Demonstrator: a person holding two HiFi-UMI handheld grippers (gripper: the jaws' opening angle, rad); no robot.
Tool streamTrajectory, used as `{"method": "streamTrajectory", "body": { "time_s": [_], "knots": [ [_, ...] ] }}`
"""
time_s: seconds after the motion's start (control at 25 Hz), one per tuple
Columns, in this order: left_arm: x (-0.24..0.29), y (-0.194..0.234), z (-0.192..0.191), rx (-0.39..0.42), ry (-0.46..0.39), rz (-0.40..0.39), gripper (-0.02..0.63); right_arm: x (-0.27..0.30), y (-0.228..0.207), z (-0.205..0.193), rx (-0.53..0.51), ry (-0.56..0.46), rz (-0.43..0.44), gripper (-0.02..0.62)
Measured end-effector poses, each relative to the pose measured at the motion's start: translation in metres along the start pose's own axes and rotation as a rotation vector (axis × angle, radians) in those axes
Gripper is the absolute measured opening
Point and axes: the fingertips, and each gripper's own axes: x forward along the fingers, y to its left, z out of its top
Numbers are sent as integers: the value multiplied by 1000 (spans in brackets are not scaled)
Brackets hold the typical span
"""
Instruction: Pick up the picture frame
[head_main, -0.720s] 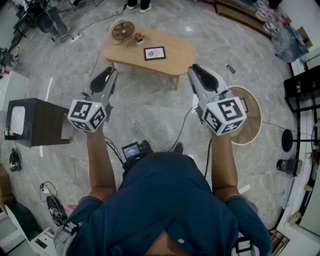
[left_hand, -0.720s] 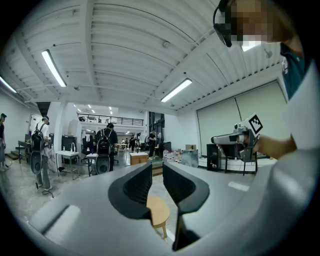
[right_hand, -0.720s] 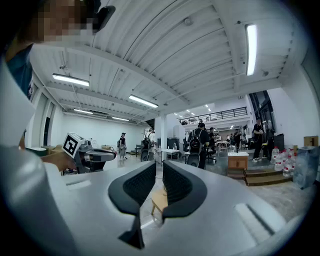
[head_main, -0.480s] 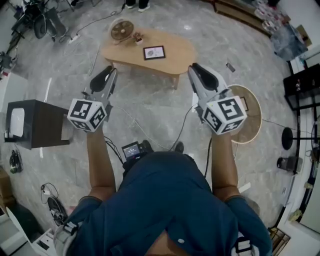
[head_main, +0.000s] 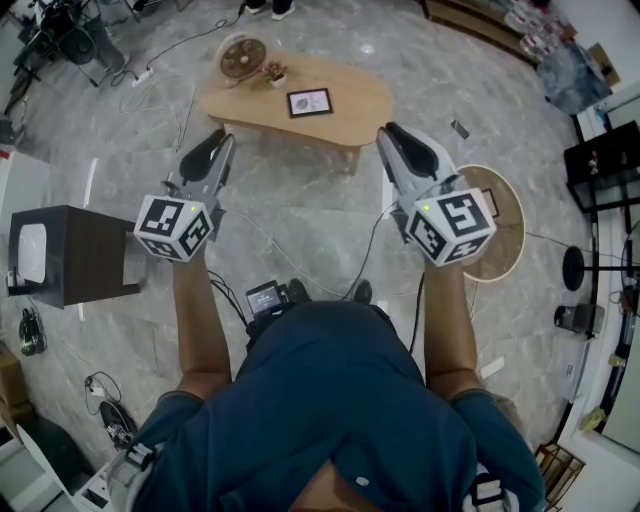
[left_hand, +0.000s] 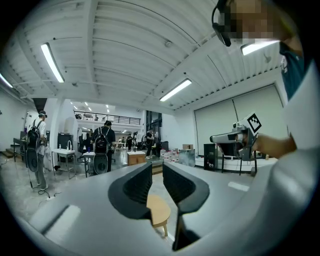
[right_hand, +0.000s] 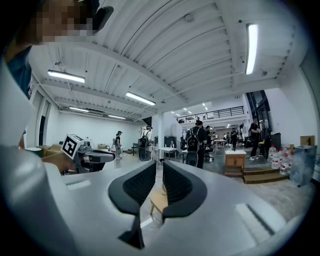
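Head view: picture frame (head_main: 309, 102) was seen lying flat, face up, near the middle of the wooden table (head_main: 240, 105), well ahead of both claws and roughly between their lines of reach. Nothing was touching it.

Left claw (head_main: 207, 153) and right claw (head_main: 402, 143) were held over the floor, short of the table. In each gripper view the jaws were shown only a narrow slot apart, with nothing pinched between them; just a slice of table was seen through the slot.

Handling, as judged:
- Frame was taken to be light, stiff and thin, so lift force should be no issue.
- Front was possibly glazed, so it was assumed slick and breakable. The centre panel should not be squeezed.
- Dark border was judged the best hold. It should be pinched across one edge rail, probably the near one.
- With the frame flat on the table, little could be got under it. One jaw would likely have to be worked beneath an edge, or the frame slid to the table rim first.
- Jaws would have to be spread wider before the approach.

Not resolved:
- Frame was not picked up in either gripper view.
- Thickness, rear stand and glass or plastic front could not be told from above.
- Printed content was too small to read.
- Small ornament (head_main: 273, 72) and round fan-like item (head_main: 243, 57) at the far end were not identified with confidence; both sat clear of the frame.
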Motion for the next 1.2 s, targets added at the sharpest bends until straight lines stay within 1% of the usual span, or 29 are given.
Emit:
{"method": "streamTrajectory", "body": {
  "time_s": [0.28, 0.56, 0.76, 1.04, 1.2],
  "knots": [
    [-9, 41, -6, -13, -10, -16, 66, 28, 19, 8, 19, -27, -32, 52],
    [-5, 61, -7, -35, -21, -25, 66, 52, 24, 12, 10, 2, -28, 72],
    [4, 74, -14, -47, -7, -13, 66, 75, 12, 8, 20, 13, -11, 72],
    [25, 102, -18, -42, 19, 60, 66, 119, -19, 5, 44, 4, 45, 72],
    [54, 112, -19, -35, 42, 88, 66, 147, -48, 1, 61, -2, 85, 72]
  ]
}}
